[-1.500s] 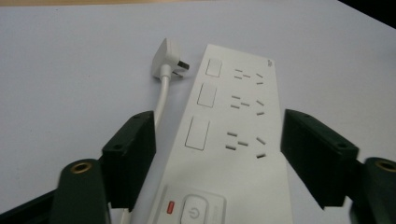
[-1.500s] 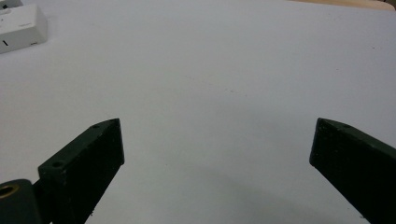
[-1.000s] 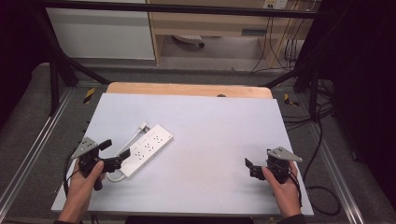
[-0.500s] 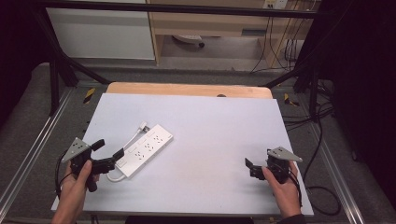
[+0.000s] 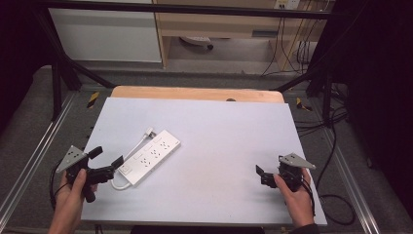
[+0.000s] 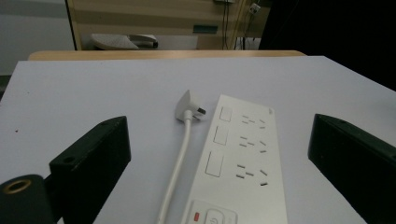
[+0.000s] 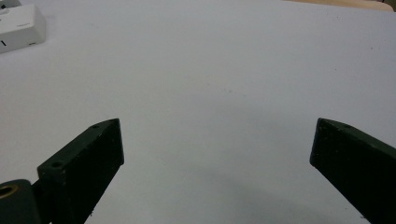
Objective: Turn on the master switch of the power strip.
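Your left gripper [image 5: 108,165] has its fingers spread just short of the power strip [image 5: 150,156] near the worktop's [image 5: 234,126] left edge; it's rigid, light and probably slick, so grip across its narrow sides. Your right gripper [image 5: 263,176] is spread too, idle.

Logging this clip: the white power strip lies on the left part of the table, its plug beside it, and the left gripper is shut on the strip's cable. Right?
Not quite. The left gripper is open, jaws wide apart and holding nothing, as the left gripper view shows. The power strip, its cable and plug lie on the table ahead of it, on the left part.
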Motion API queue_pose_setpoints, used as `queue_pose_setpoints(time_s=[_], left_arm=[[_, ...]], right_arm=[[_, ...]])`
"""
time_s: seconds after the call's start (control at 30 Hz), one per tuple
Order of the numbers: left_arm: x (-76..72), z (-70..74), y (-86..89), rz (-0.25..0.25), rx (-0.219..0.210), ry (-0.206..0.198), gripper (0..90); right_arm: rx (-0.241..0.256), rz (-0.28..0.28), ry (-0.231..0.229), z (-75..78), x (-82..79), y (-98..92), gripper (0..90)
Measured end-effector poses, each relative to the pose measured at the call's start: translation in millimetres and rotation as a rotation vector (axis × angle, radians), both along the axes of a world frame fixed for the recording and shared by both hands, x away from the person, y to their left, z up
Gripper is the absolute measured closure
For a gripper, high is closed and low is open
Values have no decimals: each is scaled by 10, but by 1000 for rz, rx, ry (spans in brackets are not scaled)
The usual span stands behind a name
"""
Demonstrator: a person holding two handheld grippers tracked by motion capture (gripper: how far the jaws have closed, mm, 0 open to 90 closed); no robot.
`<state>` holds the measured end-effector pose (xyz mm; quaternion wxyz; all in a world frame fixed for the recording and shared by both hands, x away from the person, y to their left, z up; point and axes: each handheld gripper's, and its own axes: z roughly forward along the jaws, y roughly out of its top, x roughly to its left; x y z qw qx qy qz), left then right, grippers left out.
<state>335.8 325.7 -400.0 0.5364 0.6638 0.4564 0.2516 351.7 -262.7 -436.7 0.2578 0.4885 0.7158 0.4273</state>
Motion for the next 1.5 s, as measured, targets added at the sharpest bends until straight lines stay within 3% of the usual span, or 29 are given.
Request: queue_pose_setpoints(time_s=[0.53, 0.77, 1.1, 1.5], left_arm=[[-65, -24, 322, 68, -37, -13, 58], [-80, -54, 408, 83, -27, -11, 58], [-71, -122, 468, 89, 14, 10, 58], [-14, -260, 412, 52, 105, 92, 60]], right_arm=[[2, -3, -2, 2, 1, -2, 33], [1, -2, -3, 4, 1, -5, 33], [-1, -2, -4, 5, 1, -8, 33], [1, -5, 2, 3, 2, -8, 33]])
